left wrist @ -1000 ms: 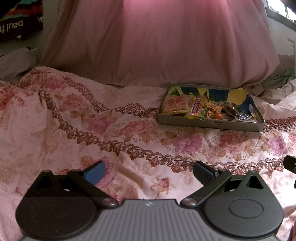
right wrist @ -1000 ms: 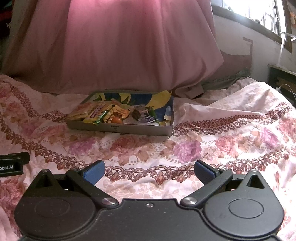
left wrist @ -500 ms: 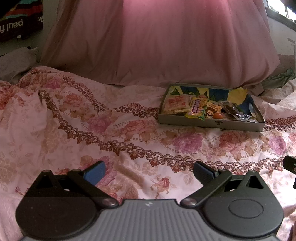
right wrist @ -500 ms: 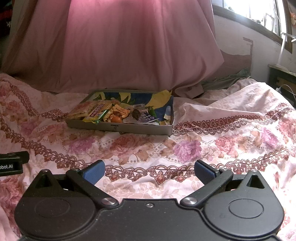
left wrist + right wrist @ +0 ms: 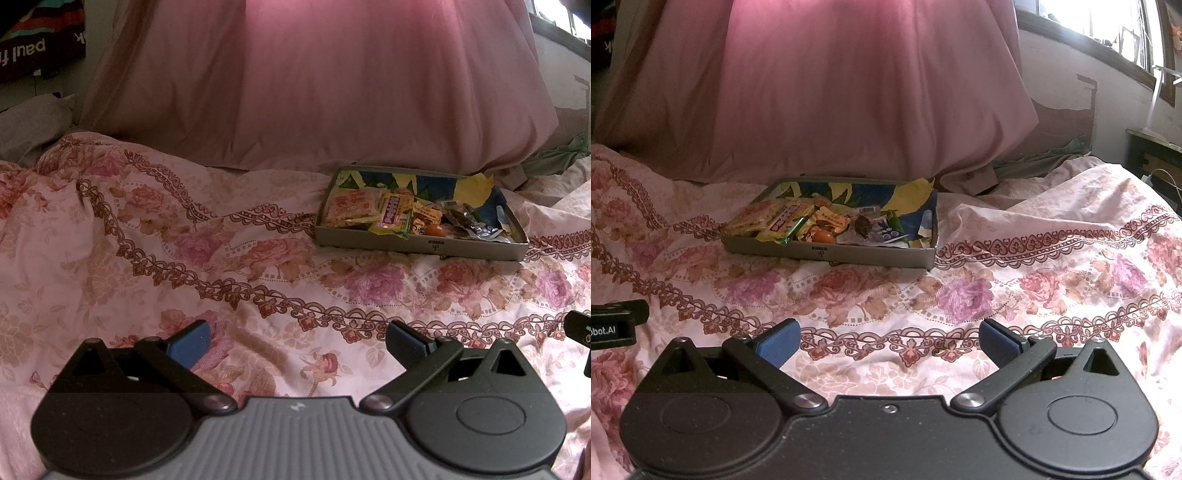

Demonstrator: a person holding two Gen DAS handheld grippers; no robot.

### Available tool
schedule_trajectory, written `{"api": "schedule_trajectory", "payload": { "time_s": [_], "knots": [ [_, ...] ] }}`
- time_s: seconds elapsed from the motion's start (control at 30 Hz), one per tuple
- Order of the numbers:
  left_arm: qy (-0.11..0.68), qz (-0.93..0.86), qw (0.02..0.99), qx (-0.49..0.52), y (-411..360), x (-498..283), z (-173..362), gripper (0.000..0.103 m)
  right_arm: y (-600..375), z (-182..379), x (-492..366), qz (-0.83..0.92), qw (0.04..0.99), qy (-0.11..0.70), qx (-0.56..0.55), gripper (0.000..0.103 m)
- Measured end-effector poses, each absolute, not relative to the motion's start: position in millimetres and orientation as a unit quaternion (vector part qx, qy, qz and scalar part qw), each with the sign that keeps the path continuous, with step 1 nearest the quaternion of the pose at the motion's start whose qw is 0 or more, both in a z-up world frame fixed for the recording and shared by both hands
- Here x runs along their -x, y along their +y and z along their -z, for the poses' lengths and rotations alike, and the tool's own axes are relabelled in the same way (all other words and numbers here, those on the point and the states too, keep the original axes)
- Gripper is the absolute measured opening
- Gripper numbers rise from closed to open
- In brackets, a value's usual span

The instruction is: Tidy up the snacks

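A shallow grey tray [image 5: 413,245] [image 5: 849,255] rests on the floral bedspread, well ahead of both grippers. In it lie several snack packets: a yellow-and-red pack [image 5: 351,206] [image 5: 755,216] at the left, a yellow-green bar [image 5: 395,216] [image 5: 786,221], a small orange sweet [image 5: 434,230] [image 5: 823,236] and dark wrappers [image 5: 461,219] [image 5: 864,225] toward the right. My left gripper [image 5: 297,345] hovers low over the bedspread, open and empty. Beside it, my right gripper [image 5: 888,341] is also open and holds nothing.
A large pink duvet [image 5: 314,81] [image 5: 831,85] is heaped behind the tray. The flowered bedspread [image 5: 147,258] [image 5: 1034,280] is rumpled into folds. At the right a window [image 5: 1108,22] and a dark bedside unit [image 5: 1156,158] stand. The other gripper's edge [image 5: 617,325] shows at left.
The right wrist view has drifted slightly, with the tray sitting a little lower in frame. The left gripper is still. Both grippers stay open.
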State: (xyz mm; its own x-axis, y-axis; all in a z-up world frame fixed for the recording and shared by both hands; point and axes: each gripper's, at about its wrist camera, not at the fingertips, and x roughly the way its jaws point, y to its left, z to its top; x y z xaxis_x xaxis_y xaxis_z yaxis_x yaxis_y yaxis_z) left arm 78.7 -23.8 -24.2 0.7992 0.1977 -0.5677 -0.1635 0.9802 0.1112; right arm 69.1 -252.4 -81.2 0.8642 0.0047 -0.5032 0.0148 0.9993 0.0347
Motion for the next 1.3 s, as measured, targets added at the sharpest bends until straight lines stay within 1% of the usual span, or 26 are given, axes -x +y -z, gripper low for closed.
{"api": "schedule_trajectory", "payload": {
  "time_s": [1.3],
  "knots": [
    [0.31,-0.086,0.946,-0.03,-22.4,-78.2,26.9,0.103,-253.0,85.2,-69.7,0.003,0.964,0.267,-0.016,0.102]
  ]
}}
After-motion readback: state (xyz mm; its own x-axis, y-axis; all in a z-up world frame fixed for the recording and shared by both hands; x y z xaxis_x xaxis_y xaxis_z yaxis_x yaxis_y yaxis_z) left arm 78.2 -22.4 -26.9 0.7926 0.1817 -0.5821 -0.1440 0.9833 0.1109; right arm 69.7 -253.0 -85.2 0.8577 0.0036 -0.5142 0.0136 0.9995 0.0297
